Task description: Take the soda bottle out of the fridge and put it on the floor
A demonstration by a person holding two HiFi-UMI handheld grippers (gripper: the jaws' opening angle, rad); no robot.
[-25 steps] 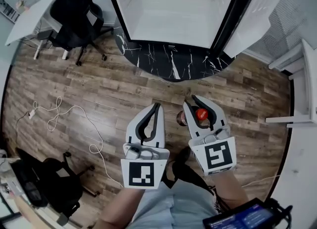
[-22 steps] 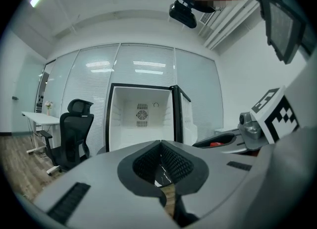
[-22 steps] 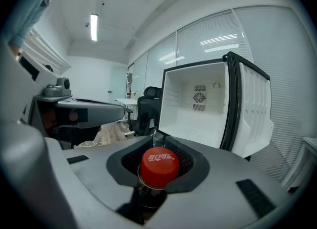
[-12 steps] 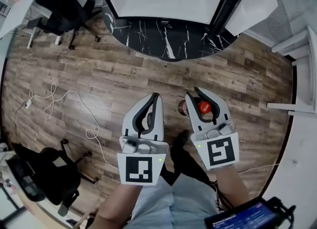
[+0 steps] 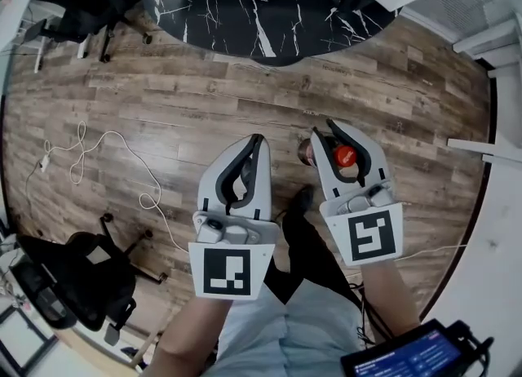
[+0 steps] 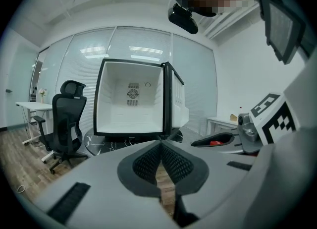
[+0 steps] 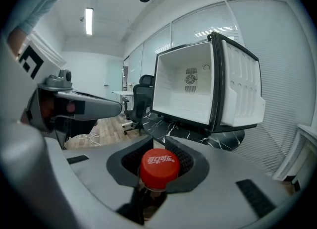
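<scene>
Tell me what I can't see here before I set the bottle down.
- Body of the soda bottle: in the head view, mostly hidden under the right gripper; in the right gripper view, behind its red cap.
- Its base and the gap to the floor: shown in no view.
- Most of the fridge: cut off by the head view's top edge.
</scene>
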